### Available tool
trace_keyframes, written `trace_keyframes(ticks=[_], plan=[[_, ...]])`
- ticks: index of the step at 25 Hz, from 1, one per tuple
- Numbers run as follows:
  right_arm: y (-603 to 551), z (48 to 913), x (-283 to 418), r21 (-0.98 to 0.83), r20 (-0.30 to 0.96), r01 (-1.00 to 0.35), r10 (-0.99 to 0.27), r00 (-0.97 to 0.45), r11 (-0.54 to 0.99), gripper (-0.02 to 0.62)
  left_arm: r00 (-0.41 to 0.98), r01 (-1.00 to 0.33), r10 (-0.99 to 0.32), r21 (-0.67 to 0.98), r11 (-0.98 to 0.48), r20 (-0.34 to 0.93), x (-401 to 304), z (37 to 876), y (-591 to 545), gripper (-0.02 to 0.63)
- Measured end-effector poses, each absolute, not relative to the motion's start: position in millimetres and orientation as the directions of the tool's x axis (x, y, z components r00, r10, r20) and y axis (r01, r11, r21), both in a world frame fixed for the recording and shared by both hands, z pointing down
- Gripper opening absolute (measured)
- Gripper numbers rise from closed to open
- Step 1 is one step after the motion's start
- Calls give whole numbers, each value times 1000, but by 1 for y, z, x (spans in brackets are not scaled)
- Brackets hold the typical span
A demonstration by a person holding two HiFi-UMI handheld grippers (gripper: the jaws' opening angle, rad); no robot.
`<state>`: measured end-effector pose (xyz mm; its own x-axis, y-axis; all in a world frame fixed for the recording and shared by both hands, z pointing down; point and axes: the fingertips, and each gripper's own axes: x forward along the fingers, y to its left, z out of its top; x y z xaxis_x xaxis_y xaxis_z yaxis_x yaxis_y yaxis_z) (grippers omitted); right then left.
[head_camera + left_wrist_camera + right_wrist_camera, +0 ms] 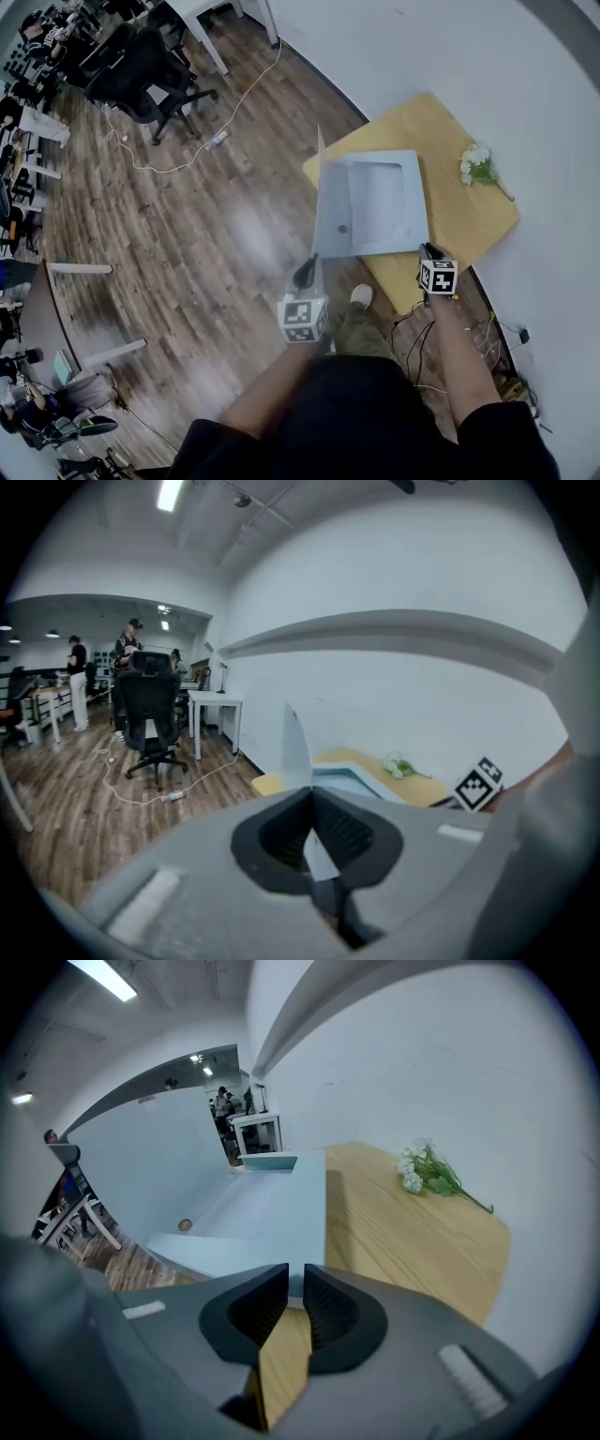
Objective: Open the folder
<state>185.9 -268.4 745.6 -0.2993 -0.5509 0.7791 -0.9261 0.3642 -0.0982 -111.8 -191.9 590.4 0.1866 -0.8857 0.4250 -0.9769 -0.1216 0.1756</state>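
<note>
A pale blue-grey folder (384, 202) lies on a small wooden table (469, 220). Its front cover (333, 202) stands lifted almost upright at the left side. My left gripper (306, 272) is shut on the cover's near edge; in the left gripper view the thin sheet (297, 752) runs edge-on out of the closed jaws (312, 794). My right gripper (430, 253) sits at the folder's near right corner. In the right gripper view its jaws (296, 1283) stand a narrow slit apart with nothing between them, tips at the edge of the folder's lower half (272, 1208). The raised cover (159, 1166) fills the left.
A sprig of white flowers (478, 167) lies on the table's far right, by the white wall. Office chairs (141, 70) and a cable (187, 141) are on the wooden floor to the left. Cables (422, 347) hang under the table near my shoe (361, 295).
</note>
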Motion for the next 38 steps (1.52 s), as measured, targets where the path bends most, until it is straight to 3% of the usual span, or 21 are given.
trace_keyframes(ticks=[7,12,25,29,38], plan=[[-262,749,179,-87,770,-934,-572,-284,347,52,-1,-960,-883,247,132,469,-183,629,-184,3],[-259,751,177,-95,772,-937,-569,-283,337,52,-59,-940,-841,254,229,538,-223,665,-186,4],[-264,753,174,-95,753,-939,-593,-285,330,52,-62,-928,-770,248,279,635,-278,735,-196,41],[-267,744,173,-103,745,-939,-601,-291,327,32,-7,-929,-845,309,203,534,-263,703,-200,61],[-211,641,114,-244,601,-911,-685,-411,332,37,314,-896,-905,403,-184,286,-191,593,-183,100]])
